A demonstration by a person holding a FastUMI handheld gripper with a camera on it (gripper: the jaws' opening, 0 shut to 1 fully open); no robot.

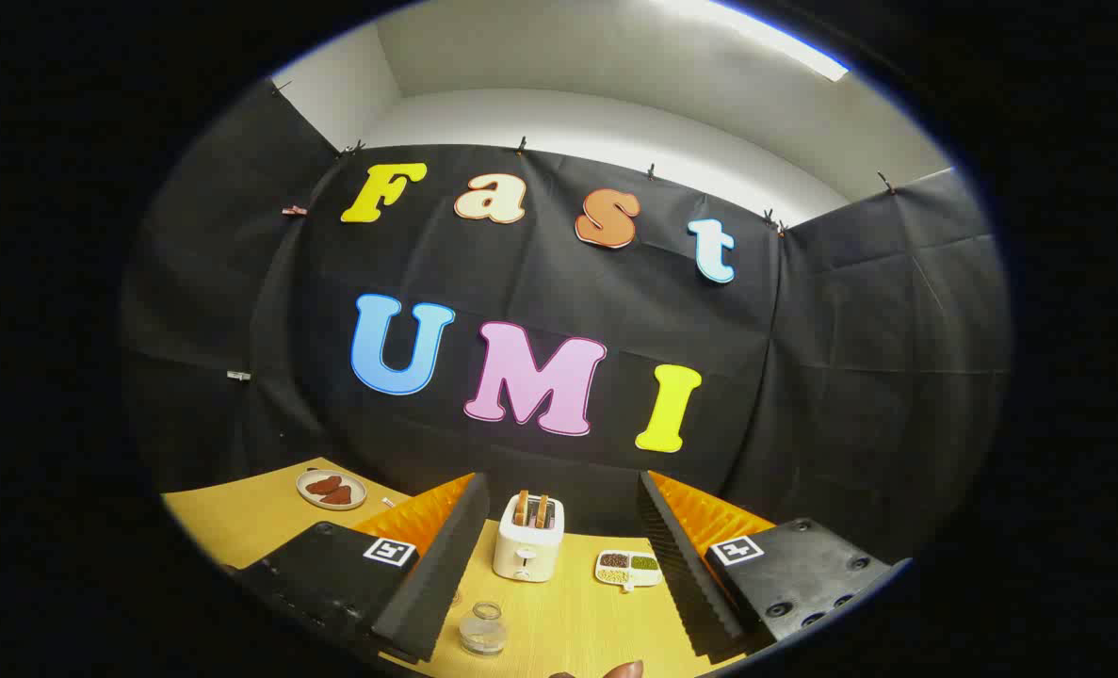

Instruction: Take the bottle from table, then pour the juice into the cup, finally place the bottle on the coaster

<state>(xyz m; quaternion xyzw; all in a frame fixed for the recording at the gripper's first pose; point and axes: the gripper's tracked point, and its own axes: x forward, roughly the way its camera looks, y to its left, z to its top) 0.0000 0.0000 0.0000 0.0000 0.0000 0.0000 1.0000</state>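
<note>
While poised above the yellow table (577,612), spread wide and pinching nothing: gripper (559,574), both fingers reaching forward with open tabletop between them; at the nearest rim, just short of the fingers, a rounded reddish-brown top (623,669), possibly the bottle's cap, too little of it visible to be sure; if so, lying below and nearer than the jaws, calling for a drop and pull-back before any grasp; long axis not readable. Slightly ahead, close beside the left finger, small clear glass cup (482,629), upright, mouth open, seemingly empty, pour not yet made. Farther on, between the fingertips, white toaster (528,546) with two slices standing in it; to its right, divided dish of grains (628,569); well beyond the left finger, plate (332,490) with dark reddish pieces; coaster not identifiable.
</note>
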